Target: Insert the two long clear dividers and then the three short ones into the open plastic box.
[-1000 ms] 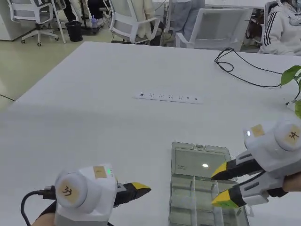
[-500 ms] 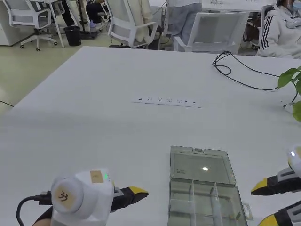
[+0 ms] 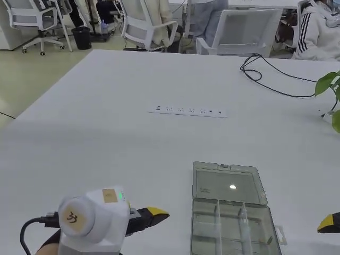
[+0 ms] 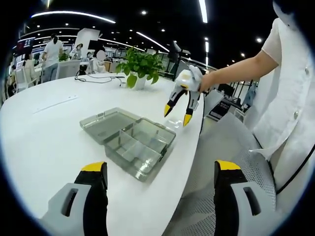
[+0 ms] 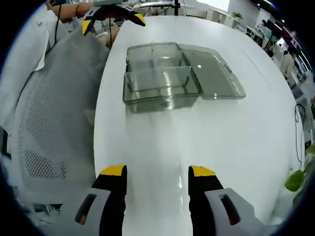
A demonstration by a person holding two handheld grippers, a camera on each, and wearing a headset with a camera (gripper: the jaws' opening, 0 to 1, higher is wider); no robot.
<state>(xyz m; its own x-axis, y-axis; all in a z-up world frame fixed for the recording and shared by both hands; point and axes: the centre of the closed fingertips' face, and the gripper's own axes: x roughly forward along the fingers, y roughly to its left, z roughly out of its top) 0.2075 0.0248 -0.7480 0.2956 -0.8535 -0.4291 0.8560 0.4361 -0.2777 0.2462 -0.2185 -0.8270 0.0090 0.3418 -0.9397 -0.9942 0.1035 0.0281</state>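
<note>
Box (image 3: 194, 229) lies open, lid (image 3: 212, 183) flat, two clear dividers (image 3: 217, 217) upright inside.

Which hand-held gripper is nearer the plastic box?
Left. The left hand-held gripper is just left of the plastic box; the right hand-held gripper is farther off, to its right.

Left of the clear plastic box with open lid (image 3: 194, 229) the white table top (image 3: 106, 138) is bare and wide, so the way there is free. Inside the box two long clear dividers (image 3: 217, 219) stand upright, and the lanes between them are narrow. A white power strip (image 3: 188, 111), a black cable (image 3: 265, 79) and a green leafy plant (image 3: 330, 87) are farther back, well apart from the box. A grey mesh chair (image 5: 49, 113) stands just beside the table edge near the box
</note>
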